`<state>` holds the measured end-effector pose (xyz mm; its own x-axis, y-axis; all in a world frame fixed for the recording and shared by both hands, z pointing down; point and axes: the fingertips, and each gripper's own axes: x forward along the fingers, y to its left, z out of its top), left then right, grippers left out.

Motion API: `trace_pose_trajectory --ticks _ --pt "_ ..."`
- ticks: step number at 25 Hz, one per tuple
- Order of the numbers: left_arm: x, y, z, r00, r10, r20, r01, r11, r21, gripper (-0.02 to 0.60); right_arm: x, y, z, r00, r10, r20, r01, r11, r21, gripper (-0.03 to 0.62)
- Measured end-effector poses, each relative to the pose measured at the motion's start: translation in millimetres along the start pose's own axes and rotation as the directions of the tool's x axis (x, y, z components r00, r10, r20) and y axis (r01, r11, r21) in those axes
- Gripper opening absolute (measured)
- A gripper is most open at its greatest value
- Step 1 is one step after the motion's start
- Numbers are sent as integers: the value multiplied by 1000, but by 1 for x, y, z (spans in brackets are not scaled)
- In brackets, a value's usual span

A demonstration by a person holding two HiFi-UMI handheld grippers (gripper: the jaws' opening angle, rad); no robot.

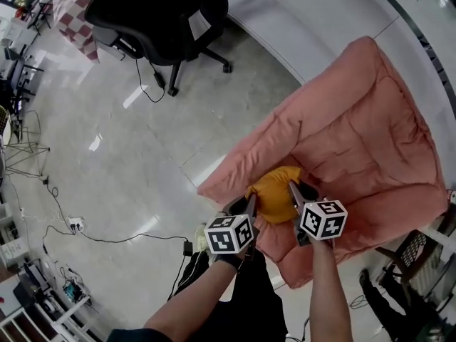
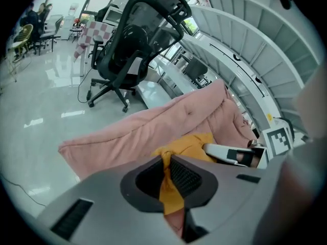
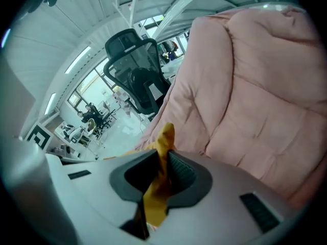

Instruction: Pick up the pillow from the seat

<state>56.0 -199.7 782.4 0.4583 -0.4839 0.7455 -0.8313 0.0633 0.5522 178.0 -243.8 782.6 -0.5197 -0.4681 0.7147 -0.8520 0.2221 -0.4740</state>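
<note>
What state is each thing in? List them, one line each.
pink quilted cover: draped over the seat, rumpled.
yellow pillow: bunched, pinched at two sides, at the cover's front edge; whether it is lifted, cannot tell.
left gripper: shut on the pillow's fabric.
right gripper: shut on the pillow's fabric.
black office chair: upright, unoccupied.

The pillow (image 1: 274, 191) sits on the near edge of the seat (image 1: 356, 127). The left hand-held gripper (image 1: 251, 205) pinches its left corner and the right hand-held gripper (image 1: 293, 189) its right. An office chair (image 1: 160, 20) stands on the floor (image 1: 107, 155), well apart to the left.
</note>
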Motion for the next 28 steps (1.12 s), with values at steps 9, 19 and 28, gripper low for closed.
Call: trace_pose_trajectory --ticks 9,19,28 --pt "-66 -54 7 989 -148 20 137 952 274 32 -100 35 -12 969 -107 222 84 991 108 54" --pt "-183 -147 52 928 -371 25 301 789 535 32 -239 118 13 816 -271 511 169 956 238 54" --pt "-269 -221 69 853 -522 -6 406 657 635 32 -342 175 33 680 -350 644 218 935 279 57"
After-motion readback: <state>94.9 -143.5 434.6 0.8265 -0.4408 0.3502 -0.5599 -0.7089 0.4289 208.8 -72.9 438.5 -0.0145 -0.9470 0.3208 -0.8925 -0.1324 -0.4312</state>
